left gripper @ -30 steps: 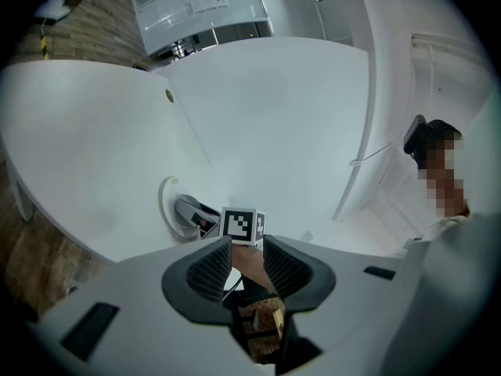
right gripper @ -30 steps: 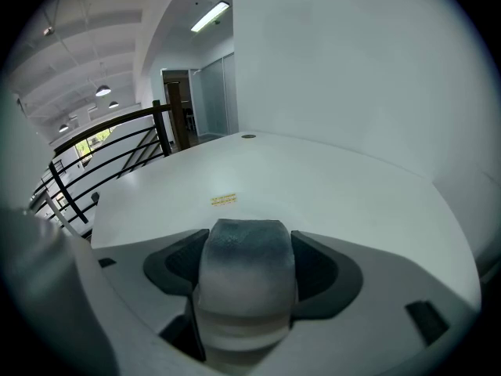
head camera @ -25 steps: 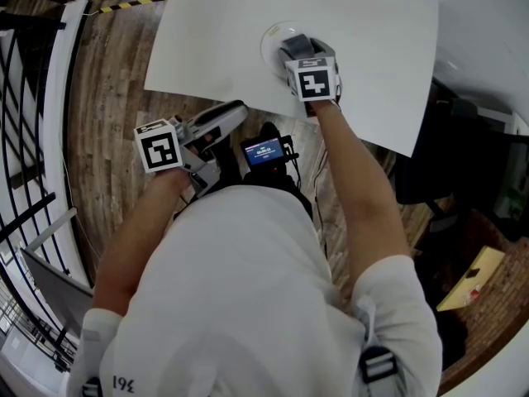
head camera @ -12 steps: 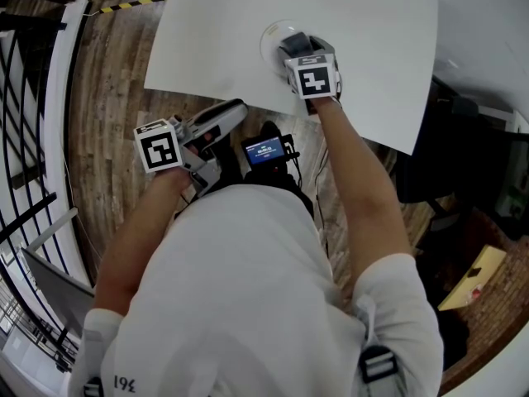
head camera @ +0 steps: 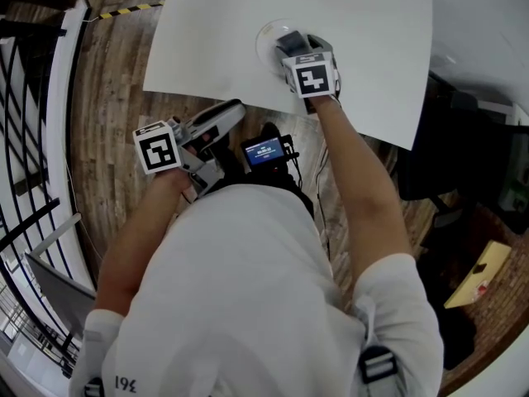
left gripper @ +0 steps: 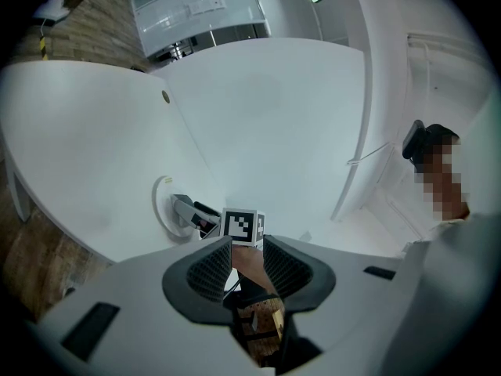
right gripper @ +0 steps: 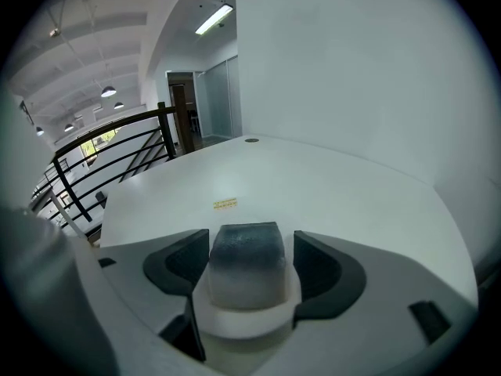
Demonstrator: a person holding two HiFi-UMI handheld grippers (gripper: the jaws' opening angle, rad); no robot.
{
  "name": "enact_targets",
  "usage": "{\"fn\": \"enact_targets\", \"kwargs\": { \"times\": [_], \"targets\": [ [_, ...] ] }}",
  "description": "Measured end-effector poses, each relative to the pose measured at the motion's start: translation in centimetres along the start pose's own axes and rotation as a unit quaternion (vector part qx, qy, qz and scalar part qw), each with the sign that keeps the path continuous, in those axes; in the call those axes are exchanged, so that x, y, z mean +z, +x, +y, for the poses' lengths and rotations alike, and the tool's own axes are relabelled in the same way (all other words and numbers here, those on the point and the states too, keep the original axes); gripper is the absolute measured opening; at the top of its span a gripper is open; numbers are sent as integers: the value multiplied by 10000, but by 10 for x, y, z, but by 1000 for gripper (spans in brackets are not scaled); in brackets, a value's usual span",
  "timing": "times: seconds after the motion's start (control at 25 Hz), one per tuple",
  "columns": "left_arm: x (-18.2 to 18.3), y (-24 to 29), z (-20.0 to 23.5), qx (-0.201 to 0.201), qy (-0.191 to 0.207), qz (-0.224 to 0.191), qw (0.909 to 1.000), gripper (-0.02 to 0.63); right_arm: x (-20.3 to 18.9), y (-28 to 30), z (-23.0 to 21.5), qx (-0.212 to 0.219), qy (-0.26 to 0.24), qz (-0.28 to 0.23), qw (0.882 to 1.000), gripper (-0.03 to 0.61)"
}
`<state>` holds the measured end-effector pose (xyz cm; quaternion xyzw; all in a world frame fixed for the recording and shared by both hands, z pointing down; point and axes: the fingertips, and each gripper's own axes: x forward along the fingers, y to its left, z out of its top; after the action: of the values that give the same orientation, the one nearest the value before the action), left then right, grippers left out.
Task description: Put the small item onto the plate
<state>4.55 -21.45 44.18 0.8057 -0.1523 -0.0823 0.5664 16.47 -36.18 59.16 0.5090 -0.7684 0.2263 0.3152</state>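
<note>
A wooden floor (head camera: 107, 64) with a black railing (head camera: 25, 98) at its edge lies under and to the left of both tongs. The broad white surface (head camera: 364, 48) takes up the space ahead of them. The right tongs (head camera: 288, 40) reach over the near part of this surface. The left tongs (left gripper: 247, 249) hang off its near edge, above the floor, well apart from the right pair.

The person in a white shirt (head camera: 248, 288) stands behind both tongs. A small device with a blue screen (head camera: 266, 150) sits at the chest, between the two forearms.

The left tongs are parted a moderate way and hold nothing. Through the gap show only the person's other forearm and a patch of floor.

The right tongs are also parted. A white plate (right gripper: 250, 319) lies directly beneath them on the surface. On that plate, squarely between the two dark pads, stands the block (right gripper: 246, 257), dark grey on top and paler toward its base. It rests on the plate's middle. A sliver of white shows between the block and the right pad, and the left pad stands just beside it. I cannot tell whether that pad touches the block.

Beyond the right tongs, a small yellow sticker (right gripper: 225, 204) lies on the surface, and farther out is a tiny dark round spot (right gripper: 250, 140).
</note>
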Motion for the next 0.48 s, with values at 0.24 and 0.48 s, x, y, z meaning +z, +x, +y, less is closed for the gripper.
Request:
{"fn": "enact_targets", "kwargs": {
  "times": [0.24, 0.48],
  "targets": [
    [1, 3, -7, -101, 56, 48, 9999, 114, 0, -13, -4, -110, 54, -107, 9999, 319],
    [2, 2, -13, -197, 120, -15, 9997, 114, 2, -30, -9, -209, 133, -239, 9994, 319]
  ]
}}
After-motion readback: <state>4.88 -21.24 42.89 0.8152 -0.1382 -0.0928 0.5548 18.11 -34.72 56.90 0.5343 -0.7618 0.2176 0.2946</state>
